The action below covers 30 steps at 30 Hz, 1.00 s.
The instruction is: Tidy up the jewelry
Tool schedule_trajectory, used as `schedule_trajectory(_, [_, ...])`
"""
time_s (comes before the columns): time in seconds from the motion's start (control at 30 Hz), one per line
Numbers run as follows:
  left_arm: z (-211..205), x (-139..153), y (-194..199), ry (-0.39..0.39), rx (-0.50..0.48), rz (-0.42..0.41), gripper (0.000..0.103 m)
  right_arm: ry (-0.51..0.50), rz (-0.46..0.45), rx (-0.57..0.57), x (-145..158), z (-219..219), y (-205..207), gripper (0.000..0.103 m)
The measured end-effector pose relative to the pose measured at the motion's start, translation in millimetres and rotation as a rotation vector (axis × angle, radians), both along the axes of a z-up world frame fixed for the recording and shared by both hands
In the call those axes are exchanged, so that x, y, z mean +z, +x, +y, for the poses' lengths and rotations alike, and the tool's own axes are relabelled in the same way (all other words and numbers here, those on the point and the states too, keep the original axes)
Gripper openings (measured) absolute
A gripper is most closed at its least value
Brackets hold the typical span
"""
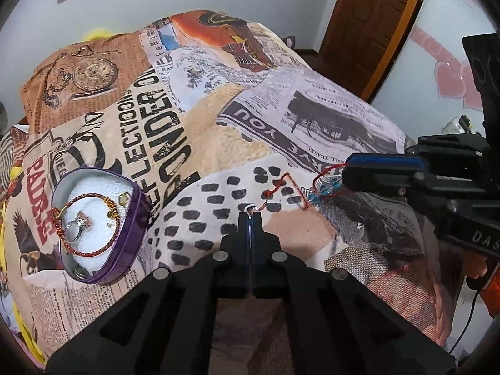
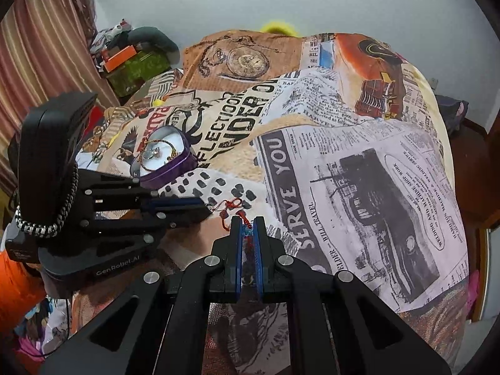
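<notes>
A red thread bracelet (image 1: 279, 186) with teal beads lies stretched across the printed bedspread between my two grippers. My left gripper (image 1: 250, 214) is shut, with the bracelet's small silver ring (image 1: 251, 207) pinched at its tips. My right gripper (image 2: 248, 229) is shut on the teal-beaded end; in the left wrist view the right gripper (image 1: 345, 175) comes in from the right. A purple heart-shaped tin (image 1: 137, 209) stands open to the left, lined with white foam and holding a silver ring (image 1: 75, 229) and a red-gold bangle (image 1: 93, 251). The tin (image 2: 175, 168) shows behind my left gripper (image 2: 207, 210).
The bedspread (image 2: 359, 143) with newspaper print covers the whole bed and bulges in soft folds. A wooden door (image 1: 368, 22) stands at the back right. A striped curtain (image 2: 47, 47) and a pile of clutter (image 2: 131, 59) are at the far left of the bed.
</notes>
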<state>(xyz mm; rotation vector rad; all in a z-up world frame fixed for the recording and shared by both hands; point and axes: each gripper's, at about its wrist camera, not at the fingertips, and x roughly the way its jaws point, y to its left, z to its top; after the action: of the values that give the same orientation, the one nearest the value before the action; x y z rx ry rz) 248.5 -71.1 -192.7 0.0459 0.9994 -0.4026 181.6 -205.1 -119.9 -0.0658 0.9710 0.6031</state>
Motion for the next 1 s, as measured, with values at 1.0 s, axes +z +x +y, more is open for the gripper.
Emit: schedule_trajectory(1.0, [-16,-2,8,0.052,-0.046,0.006,0.024,0.014,0.014,-0.005,-6,-9,-1,0.006])
